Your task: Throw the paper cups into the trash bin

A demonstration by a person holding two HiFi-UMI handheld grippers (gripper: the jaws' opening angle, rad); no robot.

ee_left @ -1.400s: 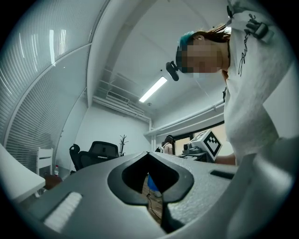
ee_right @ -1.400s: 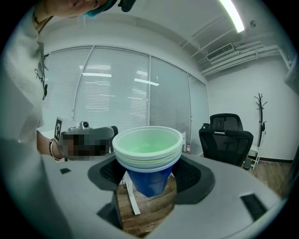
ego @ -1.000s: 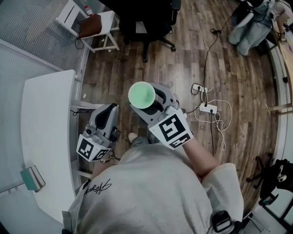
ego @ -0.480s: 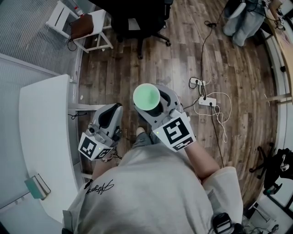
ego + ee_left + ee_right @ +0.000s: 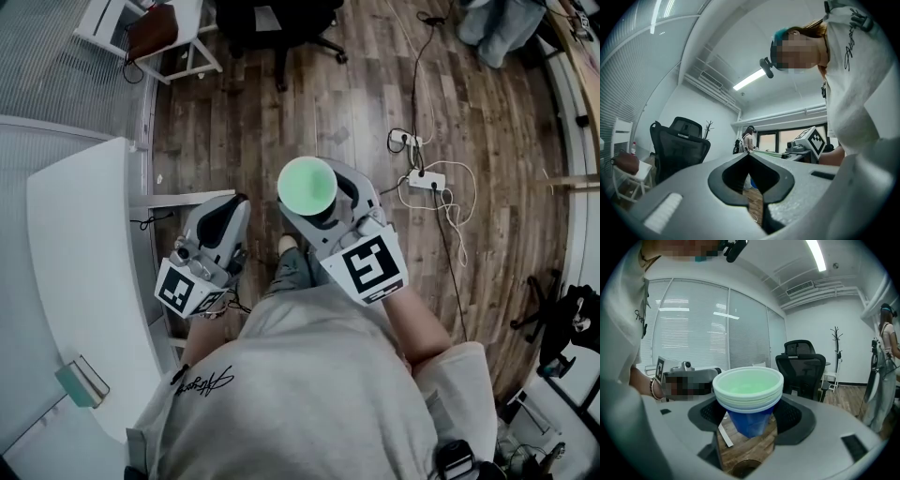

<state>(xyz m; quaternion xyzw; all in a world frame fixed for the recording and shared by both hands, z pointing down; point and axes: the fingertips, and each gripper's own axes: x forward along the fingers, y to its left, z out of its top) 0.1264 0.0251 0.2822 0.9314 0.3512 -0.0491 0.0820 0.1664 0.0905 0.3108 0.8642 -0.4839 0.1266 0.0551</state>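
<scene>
While seeking the bin, hold cups point(image 5: 307, 185) upright in right gripper's point(image 5: 322, 208) clamp; leave empty left gripper point(image 5: 228, 208) closed.

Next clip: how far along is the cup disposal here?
Done: the stack of nested blue paper cups with green insides is picked up. In hand: the right claw is shut on it, upright above the wooden floor; the left claw is shut and empty. Left: the drop itself; no trash bin is clearly in view.
</scene>
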